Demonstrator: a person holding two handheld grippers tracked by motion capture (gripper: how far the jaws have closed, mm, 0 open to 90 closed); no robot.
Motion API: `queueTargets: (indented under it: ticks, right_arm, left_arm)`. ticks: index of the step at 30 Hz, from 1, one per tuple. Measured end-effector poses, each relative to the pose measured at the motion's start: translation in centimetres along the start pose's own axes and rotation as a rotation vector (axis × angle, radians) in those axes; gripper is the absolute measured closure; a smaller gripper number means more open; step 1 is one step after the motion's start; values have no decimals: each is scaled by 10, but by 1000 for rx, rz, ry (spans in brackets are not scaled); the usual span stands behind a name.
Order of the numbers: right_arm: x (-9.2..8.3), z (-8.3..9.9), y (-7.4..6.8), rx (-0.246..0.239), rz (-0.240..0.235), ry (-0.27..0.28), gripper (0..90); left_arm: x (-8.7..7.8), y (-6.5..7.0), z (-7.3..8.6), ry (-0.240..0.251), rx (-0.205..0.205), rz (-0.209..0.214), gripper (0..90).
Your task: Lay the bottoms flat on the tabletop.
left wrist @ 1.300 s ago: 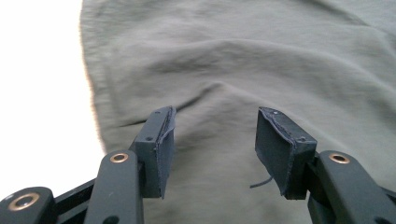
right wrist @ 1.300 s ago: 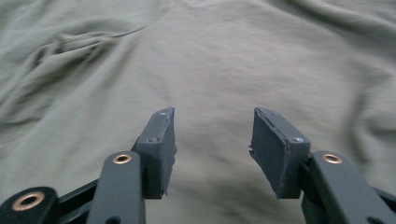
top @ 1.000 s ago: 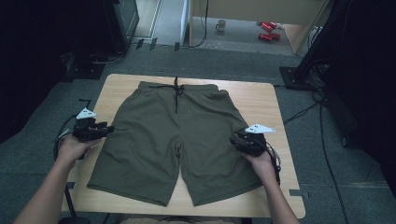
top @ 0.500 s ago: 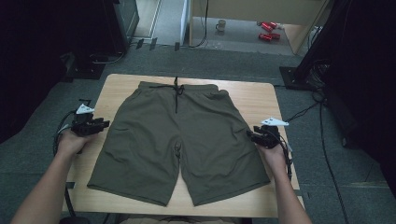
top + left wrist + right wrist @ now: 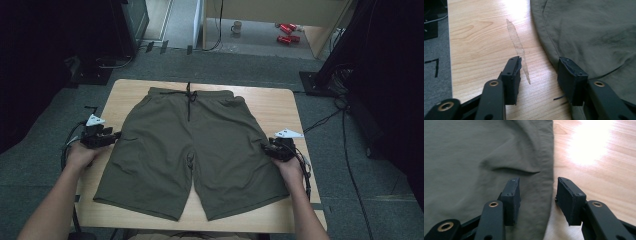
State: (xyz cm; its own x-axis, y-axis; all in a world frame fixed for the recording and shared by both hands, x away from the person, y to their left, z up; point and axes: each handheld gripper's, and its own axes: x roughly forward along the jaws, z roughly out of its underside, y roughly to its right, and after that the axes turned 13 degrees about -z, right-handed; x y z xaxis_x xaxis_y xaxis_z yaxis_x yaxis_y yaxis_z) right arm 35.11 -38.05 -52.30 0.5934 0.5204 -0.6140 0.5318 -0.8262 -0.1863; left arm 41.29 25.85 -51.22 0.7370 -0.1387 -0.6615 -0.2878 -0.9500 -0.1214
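Observation:
Olive green shorts (image 5: 195, 145) lie flat on the wooden table (image 5: 270, 102), with the waistband and black drawstring (image 5: 189, 100) at the far side. My left gripper (image 5: 112, 137) is low at the shorts' left side seam. Its jaws have just been opening, and in the left gripper view the left gripper (image 5: 541, 67) has bare wood between them and the shorts' (image 5: 594, 32) edge by one jaw. My right gripper (image 5: 267, 148) is at the right side seam. It has also just been opening, and the right gripper (image 5: 537, 186) straddles the shorts' (image 5: 474, 157) edge, its pads apart from the cloth.
A strip of clear tape (image 5: 517, 47) is stuck on the wood beside the left seam. Grey carpet surrounds the table, with cables (image 5: 325, 117) on the right. Red cans (image 5: 287, 34) and a mug (image 5: 236, 26) sit far back on the floor.
My right gripper has slid outward from over the shorts' leg to its right edge. The left gripper has stayed at the left edge. The shorts have not moved.

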Motion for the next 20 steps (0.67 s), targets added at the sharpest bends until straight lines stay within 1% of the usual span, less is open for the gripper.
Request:
queueTargets:
  ticks: [3,5,7,9,12,20]
  right_arm:
    - [-3,4,-7,2,6,-1,526]
    - [-5,6,-8,1,7,-1,500]
    - [-5,6,-8,14,16,-2,469]
    - [-5,6,-8,15,18,-2,468]
    - [-5,6,-8,16,21,-1,455]
    - [-4,5,-7,33,43,-6,351]
  left_arm:
    - [-1,3,3,19,-2,1,496]
    - [-1,3,4,30,0,-2,488]
    - [-1,4,4,28,-1,-6,485]
    - [-1,5,4,26,6,-11,483]
    - [-1,5,4,27,3,-14,479]
    - [-1,6,4,21,1,-24,439]
